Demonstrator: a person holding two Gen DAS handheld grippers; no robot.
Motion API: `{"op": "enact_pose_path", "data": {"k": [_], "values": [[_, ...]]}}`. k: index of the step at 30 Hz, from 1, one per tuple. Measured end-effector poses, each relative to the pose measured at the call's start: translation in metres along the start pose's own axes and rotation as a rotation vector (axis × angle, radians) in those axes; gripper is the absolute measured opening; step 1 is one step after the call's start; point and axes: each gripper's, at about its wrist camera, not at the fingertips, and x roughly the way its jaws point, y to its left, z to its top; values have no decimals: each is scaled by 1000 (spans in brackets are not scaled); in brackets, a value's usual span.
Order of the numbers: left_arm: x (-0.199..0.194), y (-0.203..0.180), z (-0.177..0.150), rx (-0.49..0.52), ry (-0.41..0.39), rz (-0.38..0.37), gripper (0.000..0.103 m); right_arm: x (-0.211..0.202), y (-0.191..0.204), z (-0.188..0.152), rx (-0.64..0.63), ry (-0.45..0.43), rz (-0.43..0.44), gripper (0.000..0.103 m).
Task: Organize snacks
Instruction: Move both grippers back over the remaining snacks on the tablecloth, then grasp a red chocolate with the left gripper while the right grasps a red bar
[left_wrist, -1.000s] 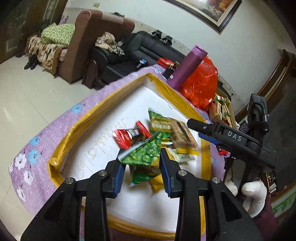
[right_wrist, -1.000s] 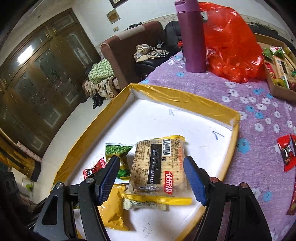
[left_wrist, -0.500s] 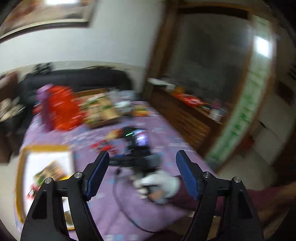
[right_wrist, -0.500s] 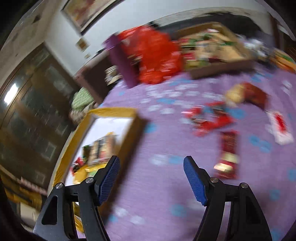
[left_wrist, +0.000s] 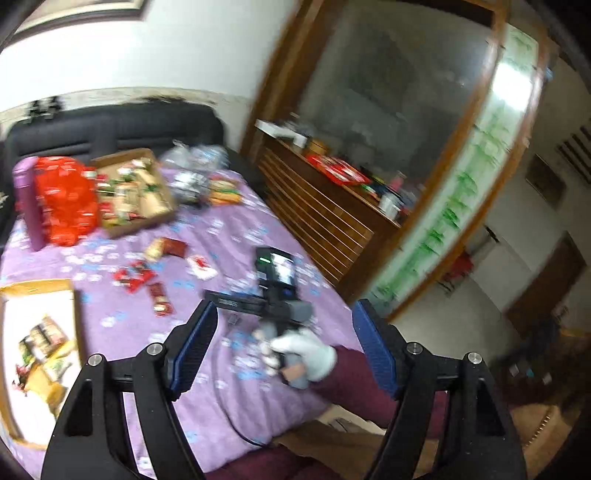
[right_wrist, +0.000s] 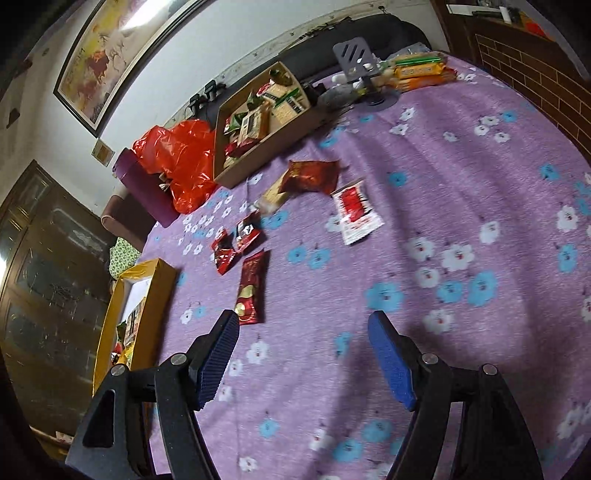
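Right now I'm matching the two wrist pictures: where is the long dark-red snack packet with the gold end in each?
Left wrist: long dark-red snack packet, centre-left on the purple cloth, right of the yellow-rimmed tray.
Right wrist: the packet, left of centre, above the left fingertip.
Shared landmark: orange plastic bag.

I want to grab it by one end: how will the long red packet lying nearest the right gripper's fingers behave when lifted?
The long red packet looks like thin glossy film lying flat on the cloth, so it is probably light and may droop from an end grip. Its shiny wrapper could slip. It looks unlikely to roll.
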Motion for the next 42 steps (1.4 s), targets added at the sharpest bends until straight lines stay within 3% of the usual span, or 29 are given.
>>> {"op": "enact_pose_path", "data": {"k": [4,7,12,15,17,21,23,28,33,35,37,39,42], "values": [[9,-20,2,22,41,-49,76,-6,-7,-1,-5,-14,13,75],[8,-20,-1,0,37,-8,76,-9,-13,-3,6,-15,27,75],[-5,-6,-1,15,-46,71,76,-22,-16,-3,3,-39,36,75],[-5,42,7,-80,-106,192,88,-31,-16,-2,-15,-64,28,75],[0,82,2,-180,-115,224,88,-35,-15,0,-25,-71,30,75],[34,185,-36,-511,-75,108,87,-27,-8,6,-56,-65,15,75],[56,225,-58,-636,-43,121,86,-15,0,7,-76,-49,23,75],[98,279,-76,-724,7,155,81,41,38,13,-165,43,17,75],[132,298,-58,-706,51,211,55,99,76,12,-285,100,-59,71],[152,302,-48,-690,86,220,51,114,86,7,-340,105,-103,71],[170,306,-39,-671,105,236,49,119,93,2,-402,73,-155,59],[189,307,-28,-642,116,251,49,120,94,-1,-447,43,-199,25],[217,311,-19,-616,129,285,49,115,83,2,-425,38,-163,24]]}}
